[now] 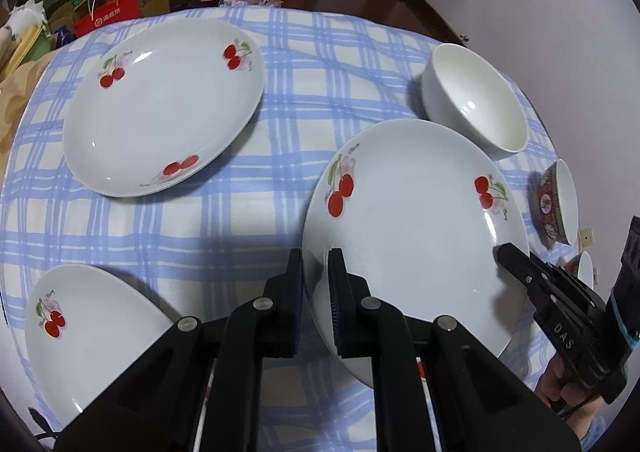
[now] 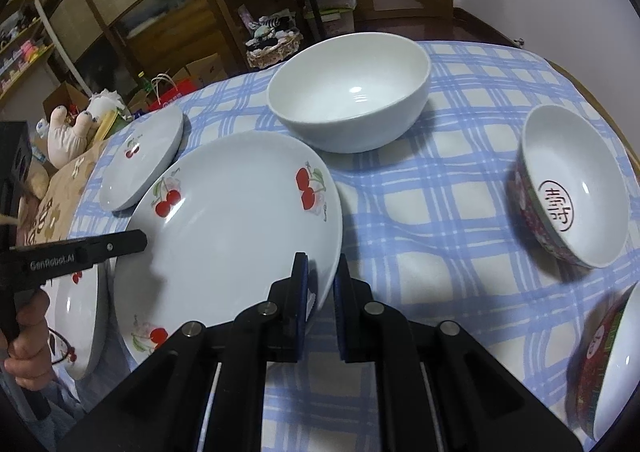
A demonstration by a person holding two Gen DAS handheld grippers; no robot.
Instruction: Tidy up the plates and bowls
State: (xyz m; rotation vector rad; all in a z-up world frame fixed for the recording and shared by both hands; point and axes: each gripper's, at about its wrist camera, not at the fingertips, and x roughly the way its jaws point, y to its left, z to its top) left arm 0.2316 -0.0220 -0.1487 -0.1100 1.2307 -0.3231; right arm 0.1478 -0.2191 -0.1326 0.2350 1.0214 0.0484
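A white cherry-print plate (image 1: pixel 416 228) is held at both sides, tilted a little above the blue checked cloth. My left gripper (image 1: pixel 316 272) is shut on its left rim. My right gripper (image 2: pixel 322 276) is shut on its right rim (image 2: pixel 240 236); it also shows in the left wrist view (image 1: pixel 516 260). A second cherry plate (image 1: pixel 160 104) lies far left, a third (image 1: pixel 84 332) near left. A plain white bowl (image 2: pixel 348 92) stands behind the held plate.
Two red-patterned bowls (image 2: pixel 576 188) (image 2: pixel 608 368) sit on the right of the table. The checked cloth (image 1: pixel 240 220) covers the round table; its far edge drops to a floor with bags, boxes and shelves. A wall is close on the right.
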